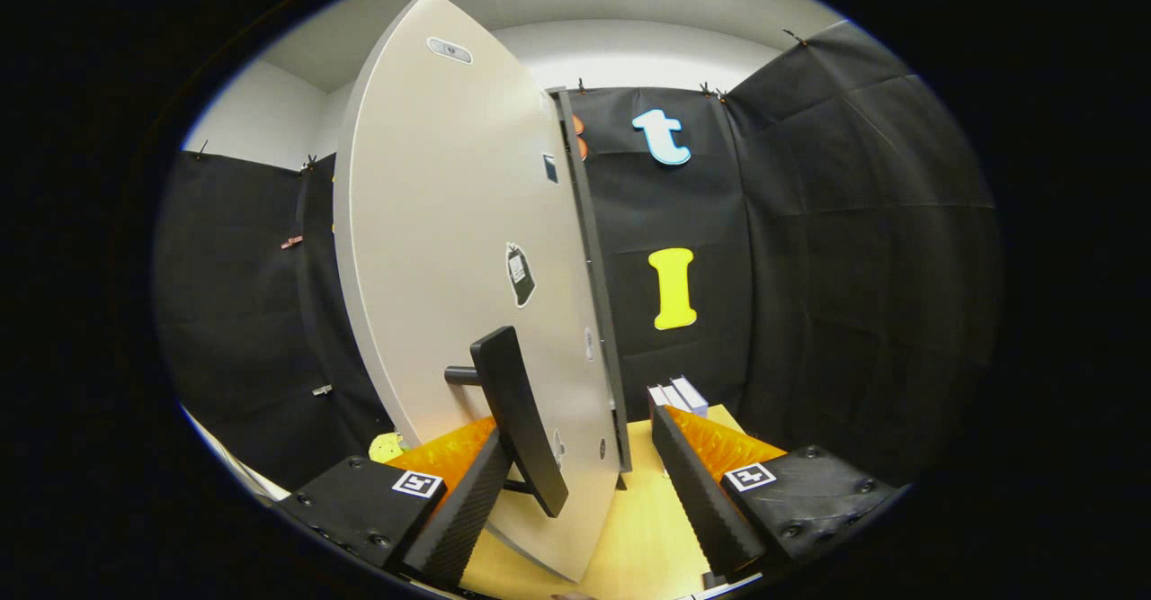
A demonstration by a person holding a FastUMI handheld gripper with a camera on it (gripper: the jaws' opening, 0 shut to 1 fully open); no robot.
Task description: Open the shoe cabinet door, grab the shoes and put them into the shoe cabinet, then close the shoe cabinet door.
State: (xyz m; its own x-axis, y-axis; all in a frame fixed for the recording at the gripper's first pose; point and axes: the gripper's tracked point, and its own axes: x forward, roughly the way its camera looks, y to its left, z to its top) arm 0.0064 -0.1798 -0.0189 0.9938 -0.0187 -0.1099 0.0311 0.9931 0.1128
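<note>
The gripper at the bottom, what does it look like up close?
The gripper has two long wedge-shaped fingers with a fine ribbed texture on their inner faces. Behind each finger sits a chunky block with screw heads and a small square white tag bearing a black pattern. Bright orange ridged parts show behind the fingers.

No text can be read; the small sticker [520, 273] on the cabinet door [450, 249] is illegible.

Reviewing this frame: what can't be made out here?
- Cabinet interior and any shoes: hidden behind the open door in the gripper view.
- Small sticker on the door: too small to tell.
- White boxes beyond the fingers: partly hidden by one finger.
- Gripper: open, handle between the fingers; contact unclear.
</note>
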